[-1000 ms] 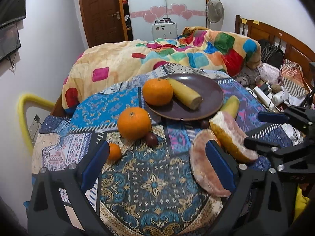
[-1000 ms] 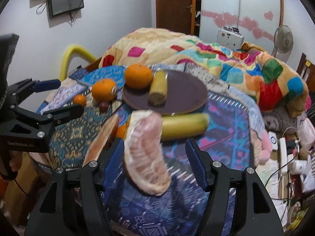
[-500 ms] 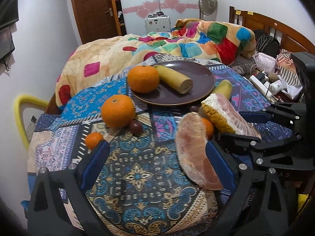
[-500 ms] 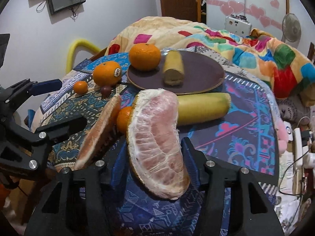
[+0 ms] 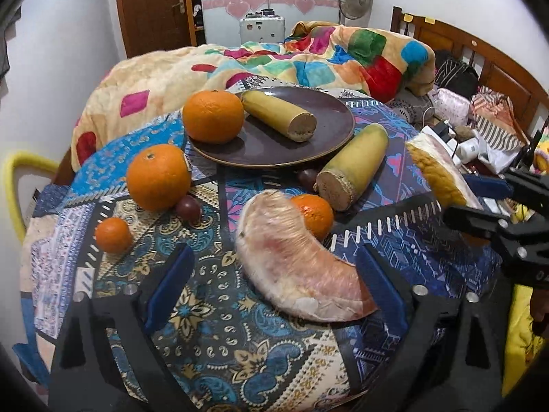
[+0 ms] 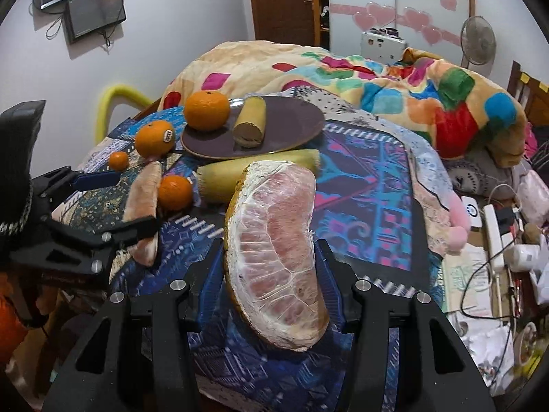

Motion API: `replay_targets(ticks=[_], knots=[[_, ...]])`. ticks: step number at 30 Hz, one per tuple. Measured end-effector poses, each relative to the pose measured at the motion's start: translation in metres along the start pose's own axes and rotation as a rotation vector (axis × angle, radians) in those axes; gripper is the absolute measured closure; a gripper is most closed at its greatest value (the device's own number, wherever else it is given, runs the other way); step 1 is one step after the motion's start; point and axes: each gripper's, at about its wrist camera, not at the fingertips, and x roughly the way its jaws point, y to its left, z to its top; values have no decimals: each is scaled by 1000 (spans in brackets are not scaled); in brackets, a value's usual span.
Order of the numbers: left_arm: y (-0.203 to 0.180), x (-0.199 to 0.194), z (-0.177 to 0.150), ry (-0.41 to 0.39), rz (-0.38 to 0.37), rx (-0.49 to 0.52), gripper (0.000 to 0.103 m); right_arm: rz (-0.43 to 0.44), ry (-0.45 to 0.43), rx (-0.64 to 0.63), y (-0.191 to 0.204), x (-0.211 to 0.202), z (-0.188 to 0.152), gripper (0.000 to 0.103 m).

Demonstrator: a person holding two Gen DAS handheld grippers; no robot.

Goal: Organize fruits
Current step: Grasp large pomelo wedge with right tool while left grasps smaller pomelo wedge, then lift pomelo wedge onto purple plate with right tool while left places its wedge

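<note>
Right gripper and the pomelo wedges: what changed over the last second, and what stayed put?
The right gripper closed on the rind-backed pomelo wedge and lifted it off the cloth. The left gripper came down around the peeled pomelo segment, its jaws just closing a little, pads not yet pressing. The plate and the oranges stayed put.

Right tongs (image 6: 269, 271) clamp a pomelo wedge (image 6: 274, 254) above the cloth (image 6: 370, 206).
</note>
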Motion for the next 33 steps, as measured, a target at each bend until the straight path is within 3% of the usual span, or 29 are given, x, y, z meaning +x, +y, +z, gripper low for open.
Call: replay_targets(ticks=[2,6,9,19,21,24,28,33], knots=[[3,6,2,25,-28,-20,29,-1,0,1,-2,-2,-2,55],[12,17,1,64,-53,-69,44,-6,-9,-3,-4,-4,-3,55],[19,12,-1,49,-73,-93,55,-1,-14,-4,-4,-5,-3,55],[24,-15,-4,-29,-27,-51,65,7,-25,-11,0,-3,-1,55],[25,-24,-2,-52,-20,-40,74,5,-33,-14,1,-4,1,55],[28,-40,4,-86,-45,-36,80,6,-47,-10,1,-6,5,55],[19,-54,9,-132,17,22,82,7,-66,1,1,-9,11,55],[17,-63,16,-160,41,45,84,6,-88,1,2,-14,18,55]])
